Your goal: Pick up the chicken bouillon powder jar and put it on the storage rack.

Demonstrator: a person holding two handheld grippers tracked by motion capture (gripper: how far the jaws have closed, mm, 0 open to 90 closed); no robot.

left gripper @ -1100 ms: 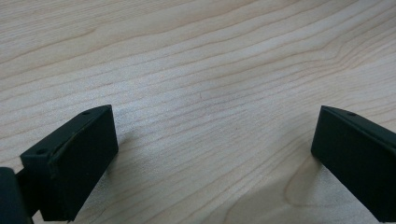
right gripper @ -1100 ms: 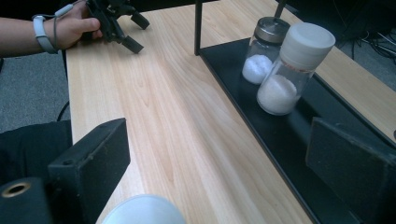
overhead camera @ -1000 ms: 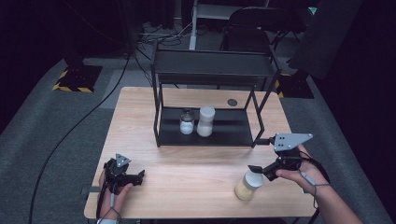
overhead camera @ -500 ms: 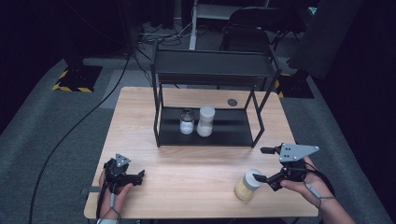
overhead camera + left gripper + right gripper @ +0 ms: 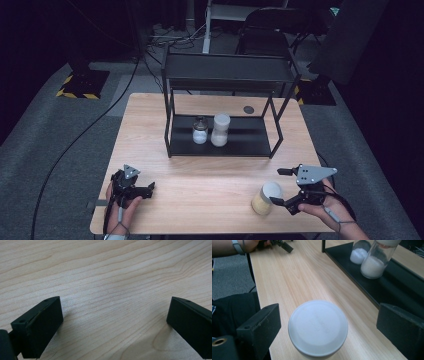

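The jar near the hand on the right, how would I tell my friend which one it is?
Start at the wooden table and skip the black rack in its middle. Come to the near edge, by the right gripper: the jar stands there, between its open jaws. It holds yellowish stuff under a white lid, and it stands alone on bare wood, while the two jars of white powder sit in the rack.

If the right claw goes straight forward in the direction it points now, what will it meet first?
Most likely the white-lidded jar, which stands between the open jaws of the right claw, just ahead of it. Whether they pass beside it or strike its lid is hard to judge, as depth is unclear.
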